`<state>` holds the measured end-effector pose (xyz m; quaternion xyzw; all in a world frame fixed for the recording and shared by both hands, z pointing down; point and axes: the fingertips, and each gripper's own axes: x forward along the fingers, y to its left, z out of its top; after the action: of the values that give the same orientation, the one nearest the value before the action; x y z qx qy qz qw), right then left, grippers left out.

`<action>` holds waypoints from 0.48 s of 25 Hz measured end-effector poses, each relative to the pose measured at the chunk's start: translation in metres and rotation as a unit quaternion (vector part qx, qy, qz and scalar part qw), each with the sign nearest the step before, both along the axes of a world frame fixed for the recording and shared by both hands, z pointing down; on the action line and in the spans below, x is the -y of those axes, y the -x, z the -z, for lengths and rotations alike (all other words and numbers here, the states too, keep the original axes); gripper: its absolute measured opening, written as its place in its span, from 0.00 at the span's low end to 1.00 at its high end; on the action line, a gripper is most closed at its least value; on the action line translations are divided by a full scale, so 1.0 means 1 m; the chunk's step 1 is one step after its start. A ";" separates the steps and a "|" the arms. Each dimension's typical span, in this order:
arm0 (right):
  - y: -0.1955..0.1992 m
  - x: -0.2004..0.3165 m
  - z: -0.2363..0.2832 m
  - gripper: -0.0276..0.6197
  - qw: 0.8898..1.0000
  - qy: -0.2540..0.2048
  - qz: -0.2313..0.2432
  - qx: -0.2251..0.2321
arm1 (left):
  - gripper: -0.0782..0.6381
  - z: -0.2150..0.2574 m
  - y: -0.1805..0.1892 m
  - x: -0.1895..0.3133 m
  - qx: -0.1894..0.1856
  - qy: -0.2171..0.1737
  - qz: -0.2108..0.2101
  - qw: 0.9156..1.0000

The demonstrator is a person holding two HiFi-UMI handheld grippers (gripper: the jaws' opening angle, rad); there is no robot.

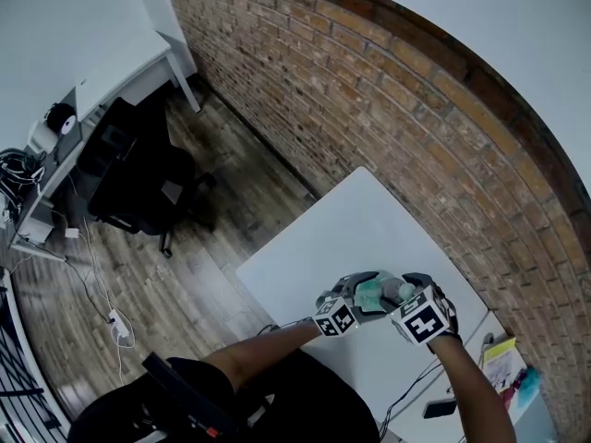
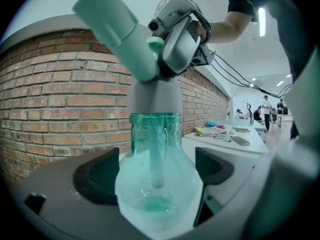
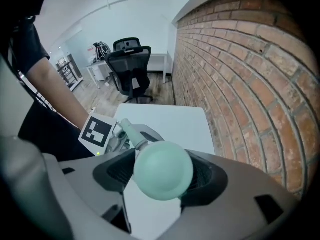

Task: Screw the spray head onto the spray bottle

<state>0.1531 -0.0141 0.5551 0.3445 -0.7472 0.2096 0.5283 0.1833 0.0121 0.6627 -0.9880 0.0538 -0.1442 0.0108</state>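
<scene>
Axis of translucent green plastic spray bottle, clamped in left tongs, rises into pale green spray head, clamped from above by right tongs.

spray bottle: clear teal | spray head: pale mint | wall: red brick | table: white

Clear glossy plastic bottle, matt plastic spray head.

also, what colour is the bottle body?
Translucent teal-green, the bottle; it shows best in the left gripper view.
</scene>
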 end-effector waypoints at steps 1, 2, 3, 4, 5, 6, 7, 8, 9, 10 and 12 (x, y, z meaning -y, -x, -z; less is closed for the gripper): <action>0.002 0.003 0.006 0.47 1.000 -0.022 0.008 0.003 | 0.77 0.000 0.000 0.000 0.000 0.000 0.000 1.000; 0.004 0.007 0.015 0.47 0.999 -0.047 0.022 0.004 | 0.77 0.000 0.000 0.000 0.000 0.001 -0.001 1.000; 0.006 0.010 0.024 0.47 0.996 -0.074 0.041 0.002 | 0.77 -0.001 0.000 0.000 0.000 0.001 -0.002 1.000; 0.009 0.013 0.034 0.47 0.993 -0.098 0.065 -0.002 | 0.77 -0.001 0.000 0.000 0.001 0.001 -0.003 1.000; 0.012 0.013 0.044 0.47 0.989 -0.117 0.095 -0.005 | 0.77 -0.002 0.000 0.000 0.001 0.000 -0.003 1.000; 0.016 0.012 0.053 0.47 0.983 -0.128 0.132 -0.008 | 0.77 -0.002 0.001 0.001 0.001 0.000 -0.004 1.000; 0.020 0.007 0.060 0.47 0.976 -0.131 0.173 -0.011 | 0.76 -0.002 0.001 0.001 0.002 -0.001 -0.004 1.000; 0.023 0.001 0.064 0.47 0.968 -0.127 0.215 -0.016 | 0.76 -0.003 0.001 0.001 0.002 -0.001 -0.005 1.000; 0.025 -0.005 0.067 0.47 0.959 -0.117 0.256 -0.025 | 0.76 -0.003 0.001 0.001 0.002 -0.001 -0.005 1.000; 0.026 -0.011 0.068 0.47 0.949 -0.108 0.295 -0.039 | 0.76 -0.003 0.001 0.001 0.003 -0.001 -0.005 1.000; 0.025 -0.019 0.067 0.47 0.922 -0.099 0.366 -0.075 | 0.76 -0.003 0.001 0.000 0.005 0.001 -0.008 1.000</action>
<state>0.1278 0.0052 0.4880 0.1121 -0.7961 -0.1005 0.5861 0.1825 0.0120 0.6659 -0.9877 0.0460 -0.1493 0.0114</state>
